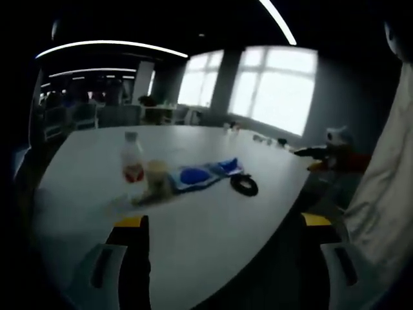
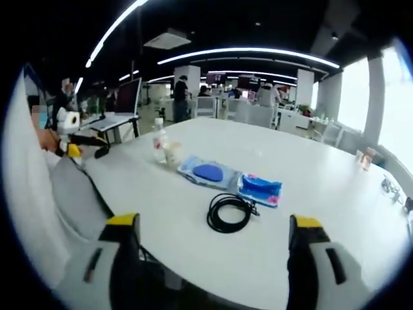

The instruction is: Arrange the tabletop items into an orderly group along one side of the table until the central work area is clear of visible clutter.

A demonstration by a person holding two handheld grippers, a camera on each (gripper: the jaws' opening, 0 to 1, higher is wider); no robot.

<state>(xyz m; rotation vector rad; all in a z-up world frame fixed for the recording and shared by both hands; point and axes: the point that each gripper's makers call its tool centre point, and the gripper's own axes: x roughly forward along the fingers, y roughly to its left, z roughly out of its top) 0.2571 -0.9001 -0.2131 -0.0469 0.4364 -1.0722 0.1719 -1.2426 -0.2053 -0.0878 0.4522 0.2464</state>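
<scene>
On the white table [image 2: 322, 187] lie a coiled black cable [image 2: 229, 212], a blue packet with pink print [image 2: 259, 189], a blue mouse on a pale pad [image 2: 208, 172], a small cup [image 2: 172, 154] and a clear bottle [image 2: 159, 141]. The left gripper view has the same row: bottle [image 1: 132, 158], cup [image 1: 157, 177], mouse and pad [image 1: 192, 175], packet [image 1: 226, 166], cable [image 1: 244, 185]. My left gripper [image 1: 222, 226] is open near the table edge. My right gripper [image 2: 216, 229] is open just short of the cable. The other gripper [image 2: 77, 145] shows at the left.
A person's pale clothing [image 2: 39, 213] fills the left of the right gripper view and the right side [image 1: 387, 194] of the left one. Small items [image 2: 366, 158] stand at the table's far side. Desks, chairs and people are beyond, with bright windows [image 1: 277, 87].
</scene>
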